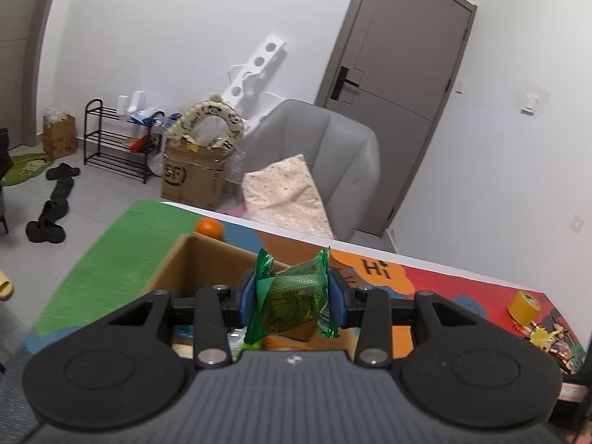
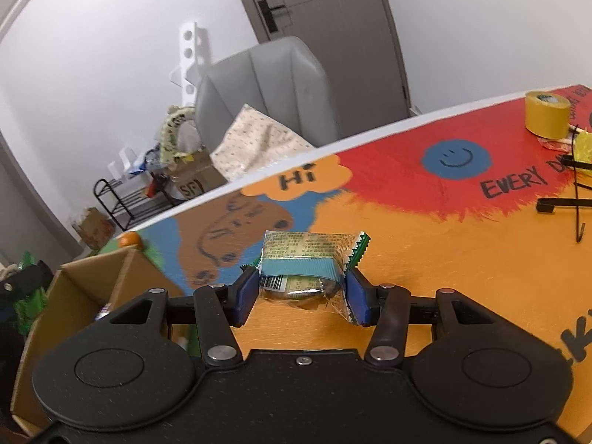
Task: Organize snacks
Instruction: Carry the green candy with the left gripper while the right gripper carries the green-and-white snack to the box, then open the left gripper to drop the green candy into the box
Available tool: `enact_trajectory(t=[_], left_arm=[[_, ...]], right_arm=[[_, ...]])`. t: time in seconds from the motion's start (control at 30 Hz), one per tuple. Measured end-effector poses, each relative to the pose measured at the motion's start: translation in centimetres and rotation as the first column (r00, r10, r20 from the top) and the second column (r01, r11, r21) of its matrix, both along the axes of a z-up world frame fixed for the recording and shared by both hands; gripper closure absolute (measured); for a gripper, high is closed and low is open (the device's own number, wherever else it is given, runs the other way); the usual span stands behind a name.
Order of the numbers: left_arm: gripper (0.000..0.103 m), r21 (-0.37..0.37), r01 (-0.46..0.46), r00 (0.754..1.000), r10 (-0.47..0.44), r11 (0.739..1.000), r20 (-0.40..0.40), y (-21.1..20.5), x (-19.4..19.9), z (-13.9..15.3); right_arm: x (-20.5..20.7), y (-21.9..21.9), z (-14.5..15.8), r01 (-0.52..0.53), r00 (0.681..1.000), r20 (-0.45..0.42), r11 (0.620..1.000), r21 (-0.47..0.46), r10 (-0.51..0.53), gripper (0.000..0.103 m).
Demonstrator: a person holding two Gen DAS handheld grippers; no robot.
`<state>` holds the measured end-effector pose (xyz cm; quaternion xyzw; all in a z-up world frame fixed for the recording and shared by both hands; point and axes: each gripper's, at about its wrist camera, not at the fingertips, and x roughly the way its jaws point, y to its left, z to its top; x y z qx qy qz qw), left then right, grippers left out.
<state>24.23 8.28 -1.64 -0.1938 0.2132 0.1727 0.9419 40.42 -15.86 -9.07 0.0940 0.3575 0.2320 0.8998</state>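
Note:
A green snack packet [image 1: 292, 307] is pinched between the blue pads of my left gripper [image 1: 293, 281], which is shut on it. It hangs over the open cardboard box [image 1: 174, 270], where other snacks show under the gripper. In the right wrist view, my right gripper [image 2: 303, 281] is shut on a clear snack packet with a teal band [image 2: 307, 248], held just above the orange part of the table mat [image 2: 444, 259]. The cardboard box [image 2: 85, 296] lies to its left.
An orange [image 1: 209, 228] sits on the mat behind the box. A yellow tape roll [image 2: 547, 114] and black cables [image 2: 562, 203] lie at the table's far right. A grey chair [image 1: 325, 155] with a cushion stands beyond the table edge.

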Motion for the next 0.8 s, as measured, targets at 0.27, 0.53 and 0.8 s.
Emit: enact_trajectory(t=[0.27, 0.53, 0.8], left_arm=[[0.063, -0.01, -0.022, 0.999, 0.022, 1.0, -0.026, 2.9, -1.6, 0.0], [0.049, -0.06, -0.025, 0.999, 0.023, 0.998, -0.035, 4.7, -2.0, -1.0], [0.035, -0.069, -0.042, 0.999, 0.042, 0.997, -0.001, 6.2, -4.0, -0.5]], right_arm=[[-2.2, 2.1, 2.1, -0.039, 0.998, 0.05, 0.999, 0.013, 0.039, 0.054], [-4.2, 4.4, 3.8, -0.102, 0.991, 0.092, 0.994, 0.027, 0.099, 0.054], [-5.5, 7.5, 4.9, -0.173, 0.979, 0.114, 0.984, 0.03, 0.169, 0.054]])
